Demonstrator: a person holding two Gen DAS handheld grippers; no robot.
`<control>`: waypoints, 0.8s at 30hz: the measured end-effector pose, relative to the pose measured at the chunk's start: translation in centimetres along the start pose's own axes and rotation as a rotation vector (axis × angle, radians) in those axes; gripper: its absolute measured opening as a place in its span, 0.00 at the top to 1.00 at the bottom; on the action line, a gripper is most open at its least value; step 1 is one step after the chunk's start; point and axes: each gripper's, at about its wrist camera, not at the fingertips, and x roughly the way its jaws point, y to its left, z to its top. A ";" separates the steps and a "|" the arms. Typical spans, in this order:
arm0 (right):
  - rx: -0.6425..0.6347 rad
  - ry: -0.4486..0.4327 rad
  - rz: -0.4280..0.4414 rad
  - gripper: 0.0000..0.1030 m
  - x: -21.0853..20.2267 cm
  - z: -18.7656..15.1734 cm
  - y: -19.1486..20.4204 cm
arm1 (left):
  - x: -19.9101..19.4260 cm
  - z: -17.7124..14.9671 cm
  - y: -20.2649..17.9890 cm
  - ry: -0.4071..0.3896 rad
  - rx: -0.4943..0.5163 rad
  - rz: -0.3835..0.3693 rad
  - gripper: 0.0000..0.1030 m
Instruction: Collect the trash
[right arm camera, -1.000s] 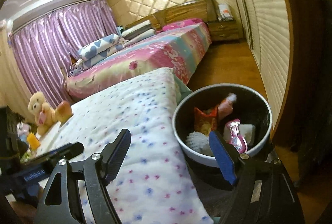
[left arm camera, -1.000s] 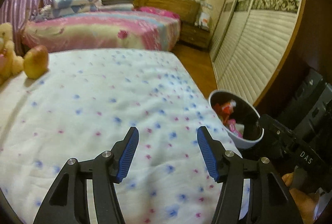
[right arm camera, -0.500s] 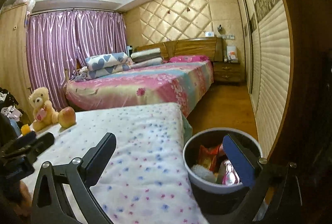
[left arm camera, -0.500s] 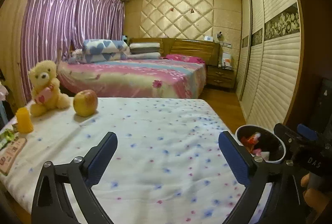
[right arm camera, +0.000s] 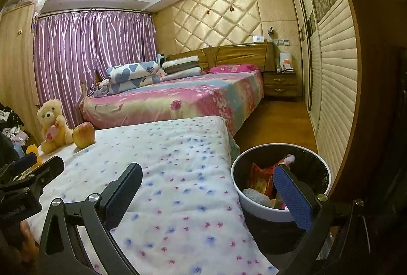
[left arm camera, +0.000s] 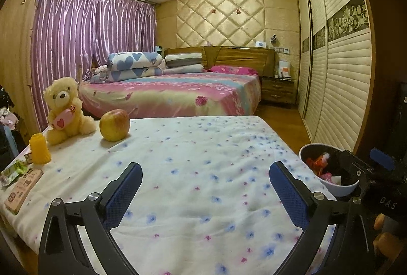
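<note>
A white-rimmed bin [right arm camera: 244, 201] with a black liner stands on the floor at the right edge of the cloth-covered table [right arm camera: 178, 155]. It holds red and pink wrappers [right arm camera: 262, 178]. My right gripper [right arm camera: 207, 168] is open and empty, its right finger over the bin's mouth. My left gripper [left arm camera: 206, 167] hangs open and empty above the middle of the table [left arm camera: 198, 147]. The bin [left arm camera: 338, 189] shows at the right of the left wrist view. A green wrapper [left arm camera: 11, 173] lies at the table's far left edge beside a pink box [left arm camera: 23, 186].
A teddy bear [left arm camera: 63, 109], an apple [left arm camera: 114, 125] and a yellow cup [left arm camera: 39, 151] stand at the table's back left. Beyond are a bed [left arm camera: 173, 91], purple curtains and a nightstand [left arm camera: 277, 91]. A slatted wardrobe [right arm camera: 335, 102] runs along the right wall.
Both grippers' jaws have spread much wider. Both views have tilted up from the table and bin toward the room, bringing the bear, apple and cup into sight.
</note>
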 end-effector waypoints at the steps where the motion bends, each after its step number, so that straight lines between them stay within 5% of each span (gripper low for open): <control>1: 0.000 0.001 0.001 0.00 0.0 0.0 0.0 | 0.1 0.0 0.1 0.003 0.001 -0.002 0.02; 24: -0.002 0.008 0.009 0.00 -0.4 -0.1 0.4 | 0.1 -0.2 0.9 -0.005 -0.012 0.002 0.02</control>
